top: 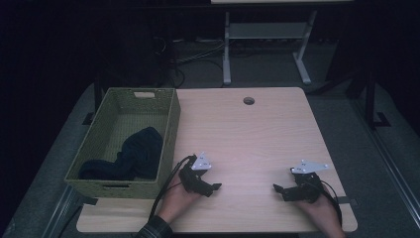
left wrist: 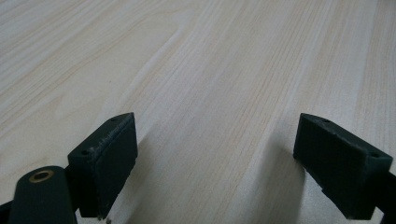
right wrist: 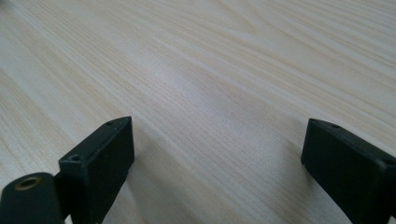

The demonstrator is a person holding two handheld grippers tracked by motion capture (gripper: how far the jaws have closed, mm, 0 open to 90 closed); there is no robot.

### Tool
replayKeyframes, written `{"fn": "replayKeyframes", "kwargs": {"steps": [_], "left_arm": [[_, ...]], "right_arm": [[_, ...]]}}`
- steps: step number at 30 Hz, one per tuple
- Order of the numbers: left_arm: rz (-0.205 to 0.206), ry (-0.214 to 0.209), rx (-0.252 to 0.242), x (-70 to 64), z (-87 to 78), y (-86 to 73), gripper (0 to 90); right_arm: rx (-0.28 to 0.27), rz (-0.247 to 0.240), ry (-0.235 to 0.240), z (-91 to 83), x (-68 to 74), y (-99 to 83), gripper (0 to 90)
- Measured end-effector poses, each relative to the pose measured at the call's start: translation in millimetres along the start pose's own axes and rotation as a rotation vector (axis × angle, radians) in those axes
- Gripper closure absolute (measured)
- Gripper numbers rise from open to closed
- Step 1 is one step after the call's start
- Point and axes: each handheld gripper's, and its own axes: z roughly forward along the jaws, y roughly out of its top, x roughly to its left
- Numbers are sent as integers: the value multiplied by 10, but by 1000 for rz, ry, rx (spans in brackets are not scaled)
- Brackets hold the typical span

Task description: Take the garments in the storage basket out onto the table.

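A green woven basket stands at the table's left side with a dark blue cloth lying crumpled inside it. My left gripper rests on the wooden table just right of the basket's near corner, held by a hand. In the left gripper view its jaws stand wide apart over bare wood, nothing between them. My right gripper rests near the front right of the table, pointing left. Its jaws are equally wide apart over bare wood.
A round cable hole sits near the table's far edge. Beyond the table stand a white desk frame and cables on the dark floor. The two grippers face each other across a gap of bare tabletop.
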Motion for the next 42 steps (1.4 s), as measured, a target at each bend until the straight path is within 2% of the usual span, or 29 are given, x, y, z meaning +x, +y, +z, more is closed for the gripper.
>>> {"fn": "replayKeyframes", "kwargs": {"steps": [19, 24, 31, 35, 42], "left_arm": [[-28, 25, -3, -36, 1, 3, 134], [-41, 31, 22, -34, -4, 34, 139], [-63, 22, 21, -14, -26, 56, 139], [-61, 6, 29, -11, -32, 82, 139], [-53, 4, 28, -11, -58, 117, 141]], "right_arm": [[3, 1, 1, -1, 1, 0, 89], [3, 1, 1, -1, 1, 0, 89], [3, 1, 1, -1, 1, 1, 89], [3, 1, 1, -1, 1, 1, 89], [3, 1, 1, -1, 1, 1, 89]]}}
